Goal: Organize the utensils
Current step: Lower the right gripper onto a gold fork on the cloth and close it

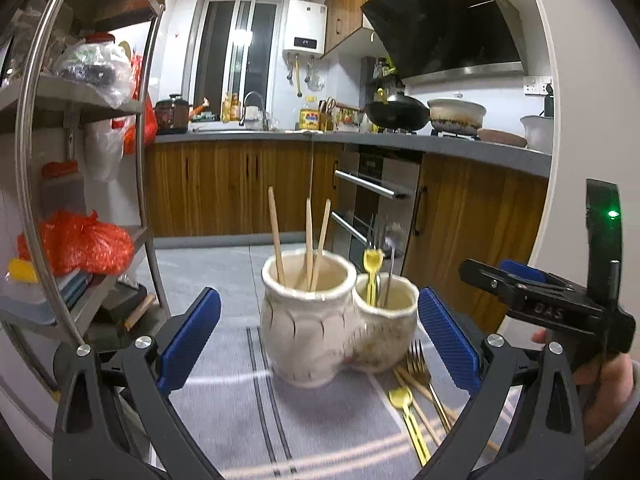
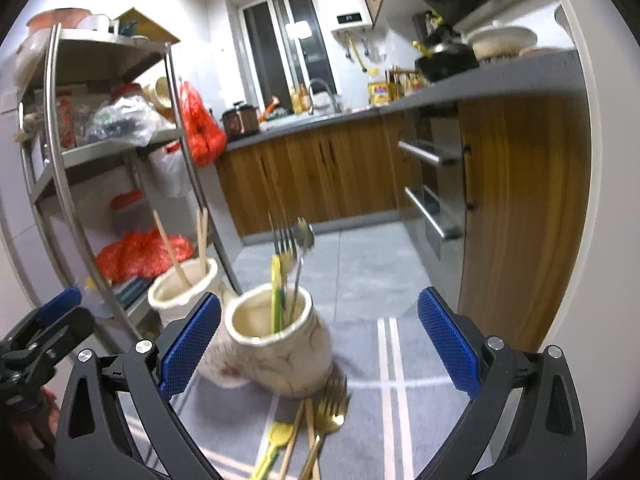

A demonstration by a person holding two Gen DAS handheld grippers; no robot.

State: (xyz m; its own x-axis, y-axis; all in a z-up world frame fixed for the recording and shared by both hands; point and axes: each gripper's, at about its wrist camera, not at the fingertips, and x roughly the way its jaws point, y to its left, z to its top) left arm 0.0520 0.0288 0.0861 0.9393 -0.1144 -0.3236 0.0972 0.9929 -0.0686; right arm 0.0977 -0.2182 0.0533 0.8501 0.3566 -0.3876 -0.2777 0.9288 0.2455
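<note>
Sorting is partway done: a cream double pot (image 1: pixel 336 316) stands on a grey striped cloth (image 1: pixel 224 408), its bigger cup holding three chopsticks (image 1: pixel 308 240) and its smaller cup (image 2: pixel 276 340) holding a yellow spoon, a fork and a grey spoon (image 2: pixel 305 236). Loose pieces lie on the cloth just in front of the smaller cup: a gold fork (image 2: pixel 330 412), a yellow spoon (image 2: pixel 276 440) and a few chopsticks (image 2: pixel 296 428), overlapping in a small heap.

Both tools are wide apart and hold nothing. The left tool (image 1: pixel 320 340) faces the pot from low over the cloth, with the pot sitting between its blue pads but not touched. The right tool (image 2: pixel 320 344) looks at the smaller cup, with the heap low in its view. A hand (image 1: pixel 608 384) grips the right tool's handle at the edge of the left view.

My reading is that the step in hand is picking the next loose piece. The right tool is nearer the heap, so it would need to dip, line its pads across one handle and close on that piece alone. The crossed handles make a clean single pick the hard part. Chopsticks would go to the bigger cup; fork and spoon to the smaller
</note>
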